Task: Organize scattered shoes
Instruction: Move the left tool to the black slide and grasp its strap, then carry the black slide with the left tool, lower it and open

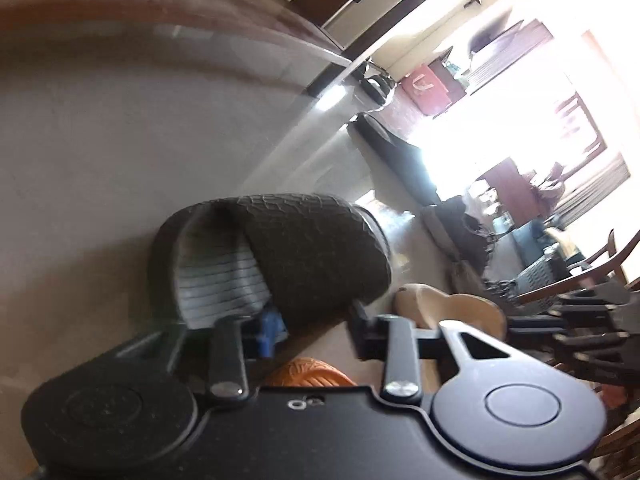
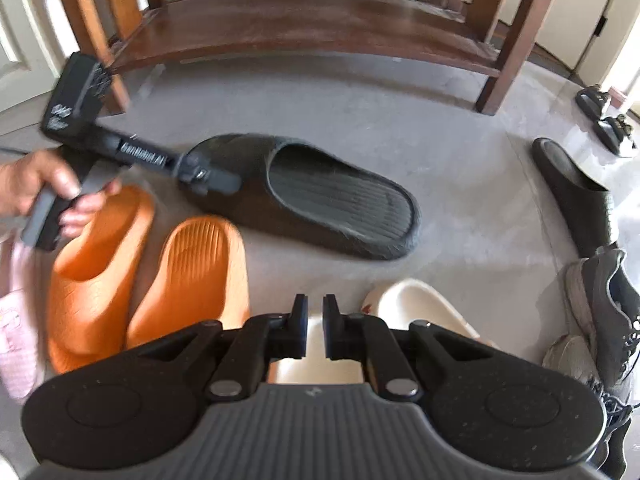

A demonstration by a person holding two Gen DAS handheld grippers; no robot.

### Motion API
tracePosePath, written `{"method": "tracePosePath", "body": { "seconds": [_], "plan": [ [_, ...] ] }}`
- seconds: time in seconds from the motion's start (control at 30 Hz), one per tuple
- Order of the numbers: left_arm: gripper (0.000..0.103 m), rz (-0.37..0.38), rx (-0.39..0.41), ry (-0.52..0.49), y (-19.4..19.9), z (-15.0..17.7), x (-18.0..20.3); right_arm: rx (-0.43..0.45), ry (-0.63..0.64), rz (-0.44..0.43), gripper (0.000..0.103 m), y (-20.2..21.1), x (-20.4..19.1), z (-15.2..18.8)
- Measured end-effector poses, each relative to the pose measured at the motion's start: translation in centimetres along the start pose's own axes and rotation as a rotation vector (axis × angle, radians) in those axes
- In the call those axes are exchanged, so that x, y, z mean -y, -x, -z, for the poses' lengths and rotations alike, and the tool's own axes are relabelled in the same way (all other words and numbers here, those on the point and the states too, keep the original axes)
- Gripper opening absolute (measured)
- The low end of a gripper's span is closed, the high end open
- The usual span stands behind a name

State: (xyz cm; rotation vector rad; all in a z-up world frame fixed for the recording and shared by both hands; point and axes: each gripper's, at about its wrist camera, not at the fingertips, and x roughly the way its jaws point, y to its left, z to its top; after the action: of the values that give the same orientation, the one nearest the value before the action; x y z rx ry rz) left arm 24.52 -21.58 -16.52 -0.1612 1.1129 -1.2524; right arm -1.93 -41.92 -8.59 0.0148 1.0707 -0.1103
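Wooden bench [image 2: 304, 24] at back, lower board bare. Floor [image 2: 340, 116] in front strewn with shoes. Black slipper [image 2: 320, 196] lies mid-floor, toe end between left tongs [image 2: 208, 178], pads seemingly pressing its upper. Matching black slipper [image 2: 576, 196] well apart at right. Orange pair [image 2: 140, 280] side by side nearby. Right tongs [image 2: 315, 312] nearly closed, empty, above cream slipper [image 2: 416, 312]. Step, likely: collecting black slipper. Next: lift, set beside its mate or on bench board.

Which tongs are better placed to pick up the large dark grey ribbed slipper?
Left. The left tongs are already at the dark grey ribbed slipper's toe; the right tongs hover shut over a cream slipper.
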Motion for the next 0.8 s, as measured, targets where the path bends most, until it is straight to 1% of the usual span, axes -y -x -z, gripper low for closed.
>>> {"method": "tracePosePath", "body": {
  "seconds": [0.13,0.27,0.4,0.53,0.63,0.73,0.8],
  "plan": [
    [0.023,-0.005,0.011,-0.046,0.0,1.0,1.9,0.009,-0.044,0.051,0.011,-0.8,1.3,-0.3],
    [0.021,-0.021,0.014,-0.093,-0.1,1.1,3.7,0.011,-0.081,0.088,0.011,-1.1,2.5,-0.6],
    [0.021,-0.046,0.004,-0.092,-0.8,0.7,4.7,0.012,-0.124,0.102,0.011,-1.4,3.6,-0.6],
    [0.021,-0.068,0.012,-0.082,-1.3,0.2,5.7,0.018,-0.122,0.111,0.011,-1.4,4.0,-0.3],
    [0.021,-0.089,0.053,-0.029,-1.3,0.4,6.7,0.021,-0.121,0.115,0.011,-1.3,4.4,0.0],
    [0.021,-0.104,0.154,0.124,-1.1,0.5,7.0,0.019,-0.133,0.117,0.011,-1.5,5.0,0.2],
    [0.021,-0.110,0.235,0.245,-1.1,0.7,7.0,0.016,-0.140,0.121,0.011,-1.6,5.6,0.3]
  ]
}}
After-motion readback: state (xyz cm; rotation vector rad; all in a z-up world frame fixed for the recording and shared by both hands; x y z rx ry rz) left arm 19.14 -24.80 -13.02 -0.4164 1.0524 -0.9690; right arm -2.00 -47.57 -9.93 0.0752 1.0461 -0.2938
